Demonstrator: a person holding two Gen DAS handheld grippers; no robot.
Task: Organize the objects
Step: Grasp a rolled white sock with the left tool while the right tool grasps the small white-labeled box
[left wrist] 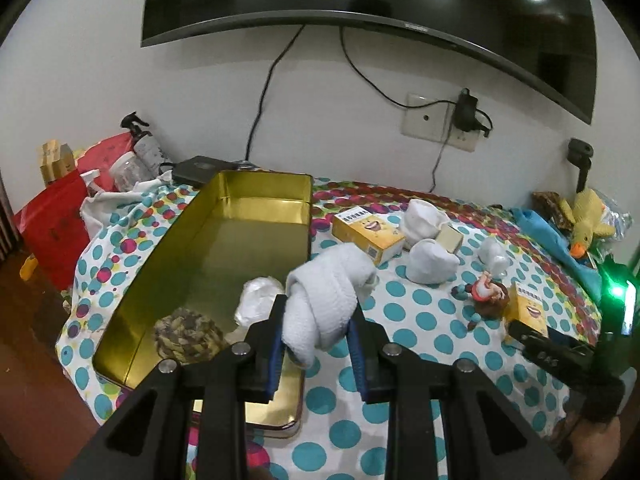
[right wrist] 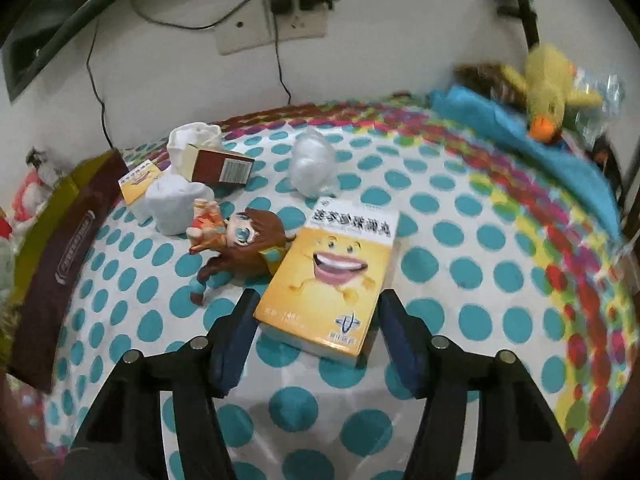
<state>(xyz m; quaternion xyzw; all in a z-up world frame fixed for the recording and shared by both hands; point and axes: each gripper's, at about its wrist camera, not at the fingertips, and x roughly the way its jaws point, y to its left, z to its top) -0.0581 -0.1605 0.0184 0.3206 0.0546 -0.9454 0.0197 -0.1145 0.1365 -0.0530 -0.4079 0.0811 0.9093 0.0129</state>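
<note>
My left gripper is shut on a rolled white sock and holds it over the right rim of the open gold tin. The tin holds a brown woven ball and a white wad. My right gripper is open, its fingers on either side of a yellow smiley box lying on the dotted cloth; it also shows in the left wrist view. A cartoon figurine lies just left of that box.
Another yellow box, two white sock bundles, a small brown box and a white plastic wad lie mid-table. A plush duck and blue cloth sit far right. Bottles and red bags stand left.
</note>
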